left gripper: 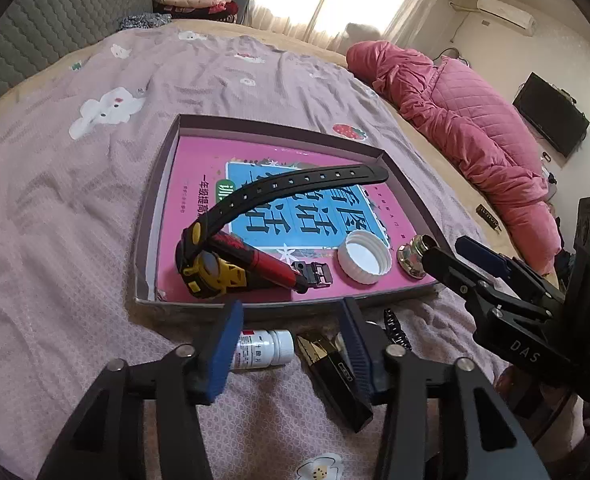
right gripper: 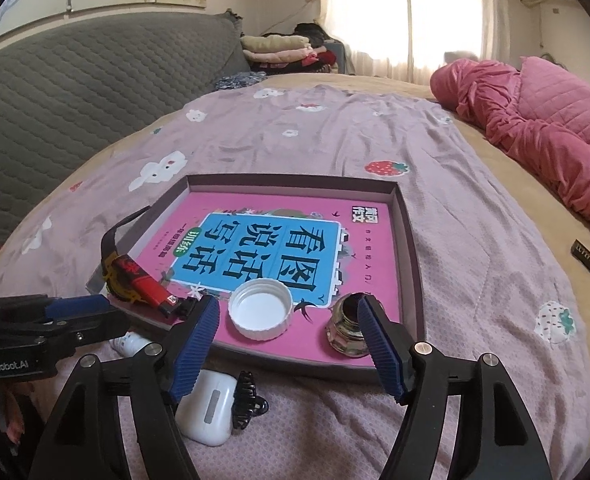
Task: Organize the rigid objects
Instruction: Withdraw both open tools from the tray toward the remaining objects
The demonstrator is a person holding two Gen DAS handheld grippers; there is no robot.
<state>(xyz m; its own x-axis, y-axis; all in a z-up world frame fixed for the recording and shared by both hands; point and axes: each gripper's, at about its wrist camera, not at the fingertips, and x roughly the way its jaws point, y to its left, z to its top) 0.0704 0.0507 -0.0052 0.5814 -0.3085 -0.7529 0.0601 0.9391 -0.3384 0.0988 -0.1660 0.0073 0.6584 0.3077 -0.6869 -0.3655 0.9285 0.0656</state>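
Nearest the left gripper point(left gripper: 291, 350), whose jaws stand apart and empty, a white pill bottle point(left gripper: 264, 349) and a black-and-gold case point(left gripper: 337, 376), possibly a lighter, lie on the bedspread point(left gripper: 75, 240) outside the tray point(left gripper: 157, 204). The watch point(left gripper: 215, 256), lighter point(left gripper: 261, 260), white cap point(left gripper: 363, 257) and brass fitting point(right gripper: 345, 330) already sit inside. The right gripper point(right gripper: 289, 344) also stands apart, empty. The next move is probably closing on the bottle.

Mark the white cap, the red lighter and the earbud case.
white cap point(right gripper: 260, 314): right wrist view, on its inner floor.
red lighter point(left gripper: 261, 261): left wrist view, mid-body.
earbud case point(right gripper: 209, 414): right wrist view, on its front face.
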